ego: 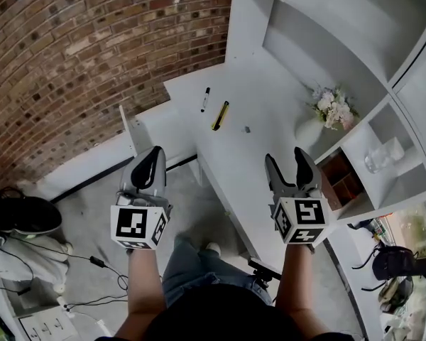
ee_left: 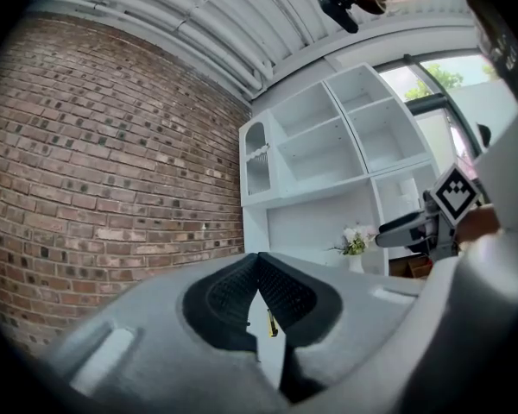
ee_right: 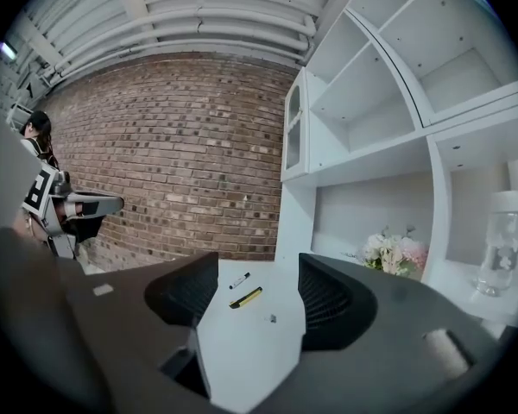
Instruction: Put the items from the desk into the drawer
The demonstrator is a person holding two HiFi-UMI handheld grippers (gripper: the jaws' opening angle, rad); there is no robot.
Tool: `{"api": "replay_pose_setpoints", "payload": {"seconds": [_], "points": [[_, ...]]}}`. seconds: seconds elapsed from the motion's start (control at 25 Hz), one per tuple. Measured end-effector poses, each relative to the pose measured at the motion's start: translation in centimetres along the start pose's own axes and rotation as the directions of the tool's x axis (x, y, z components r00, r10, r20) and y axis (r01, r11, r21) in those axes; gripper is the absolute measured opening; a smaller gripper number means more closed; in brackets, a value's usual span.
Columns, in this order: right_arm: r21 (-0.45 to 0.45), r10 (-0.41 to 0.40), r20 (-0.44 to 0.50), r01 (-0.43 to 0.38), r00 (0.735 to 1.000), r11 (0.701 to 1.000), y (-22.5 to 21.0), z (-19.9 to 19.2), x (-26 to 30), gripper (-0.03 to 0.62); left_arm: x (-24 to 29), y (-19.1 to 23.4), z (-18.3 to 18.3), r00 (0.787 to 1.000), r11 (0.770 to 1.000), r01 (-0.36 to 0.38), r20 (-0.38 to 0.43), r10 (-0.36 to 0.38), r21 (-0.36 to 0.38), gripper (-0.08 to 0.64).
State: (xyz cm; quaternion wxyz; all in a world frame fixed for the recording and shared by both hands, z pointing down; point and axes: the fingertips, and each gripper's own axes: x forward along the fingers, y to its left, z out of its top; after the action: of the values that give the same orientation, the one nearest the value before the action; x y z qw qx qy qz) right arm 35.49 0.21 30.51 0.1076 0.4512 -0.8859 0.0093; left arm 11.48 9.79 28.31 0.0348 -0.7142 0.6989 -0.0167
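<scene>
White desk (ego: 270,94), black-and-white marker (ego: 205,99), slim yellow-and-black tool (ego: 220,115) beside it, tiny grey piece (ego: 247,128)

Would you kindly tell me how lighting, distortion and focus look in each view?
Head view: even, soft light, the white desk nearly washed out, the brick wall bowed by the lens. Left gripper view: strong fisheye with black corners, the window bright, the left hand-held gripper blurred up close. Right gripper view: same fisheye, the right hand-held gripper soft, the marker beyond fairly sharp.

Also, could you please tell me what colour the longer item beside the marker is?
The longer item is yellow and black; head view shows it best.
</scene>
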Motion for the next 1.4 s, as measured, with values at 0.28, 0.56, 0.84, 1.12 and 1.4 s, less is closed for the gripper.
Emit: {"api": "replay_pose_setpoints", "payload": {"seconds": [0.28, 0.56, 0.84, 1.12, 1.4], "points": [[0.013, -0.059, -0.026, 0.059, 0.998, 0.998, -0.7, -0.5, 2.7, 0.287, 4.2, 2.0, -0.3, 0.998, 0.998, 0.059, -0.005, -0.059, 0.008, 0.002], [0.027, -0.167, -0.042, 0.168, 0.985, 0.985, -1.4, 0.0, 7.8, 0.287, 11.2, 5.2, -0.8, 0.985, 0.985, 0.172, -0.007, -0.172, 0.020, 0.002], [0.028, -0.260, -0.077, 0.263, 0.963, 0.964, -1.8, 1.0, 13.9, 0.287, 19.1, 9.4, -1.0, 0.965, 0.965, 0.260, 0.004, -0.260, 0.020, 0.002], [0.036, -0.343, -0.114, 0.349, 0.932, 0.936, -2.0, 0.8, 18.4, 0.288, 25.2, 12.6, -2.3, 0.944, 0.944, 0.329, 0.003, -0.329, -0.015, 0.002], [0.073, -0.385, -0.211, 0.407, 0.898, 0.910, -2.3, -1.9, 20.9, 0.287, 29.4, 13.5, -4.1, 0.916, 0.915, 0.400, -0.017, -0.402, -0.052, 0.002]]}}
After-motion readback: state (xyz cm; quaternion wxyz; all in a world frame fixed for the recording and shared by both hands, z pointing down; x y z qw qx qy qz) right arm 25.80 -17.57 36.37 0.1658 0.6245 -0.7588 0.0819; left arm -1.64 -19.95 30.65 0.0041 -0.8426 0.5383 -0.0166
